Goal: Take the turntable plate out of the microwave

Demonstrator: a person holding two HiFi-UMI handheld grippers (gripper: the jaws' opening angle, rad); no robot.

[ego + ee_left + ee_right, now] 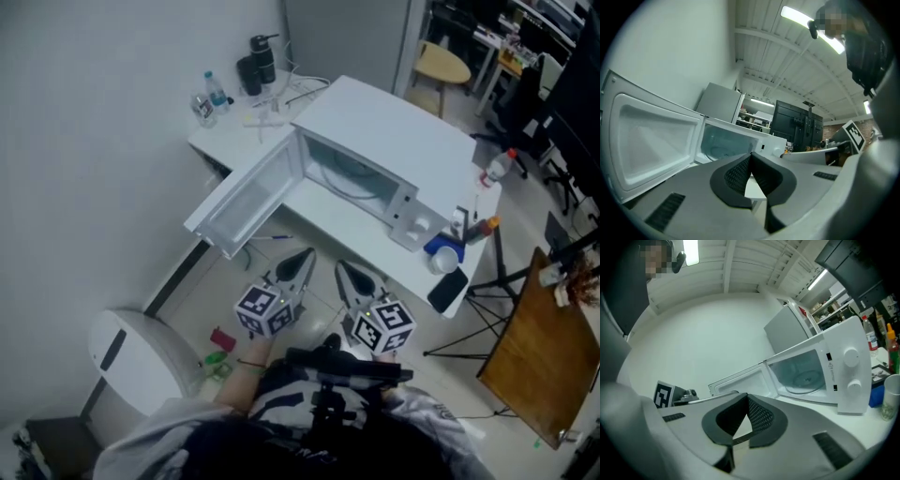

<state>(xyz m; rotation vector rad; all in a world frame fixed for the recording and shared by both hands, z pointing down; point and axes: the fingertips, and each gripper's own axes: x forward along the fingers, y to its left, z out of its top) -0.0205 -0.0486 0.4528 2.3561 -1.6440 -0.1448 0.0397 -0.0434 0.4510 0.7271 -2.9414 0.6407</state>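
The white microwave (375, 131) stands on a white table (347, 225), its door (248, 192) swung wide open to the left. The glass turntable plate (808, 379) lies flat inside the cavity; it shows faintly in the head view (352, 178) and in the left gripper view (717, 151). Both grippers hang in front of the table, short of the microwave and side by side. My left gripper (305, 256) (751, 157) is shut with nothing in it. My right gripper (343, 270) (746, 397) is shut and empty too.
Bottles (214, 94) and a black flask (263, 58) stand at the table's back left. A cup (446, 256), a phone (448, 290) and a bottle (496, 170) sit right of the microwave. On the floor are a white bin (131, 354) and a wooden board (544, 347).
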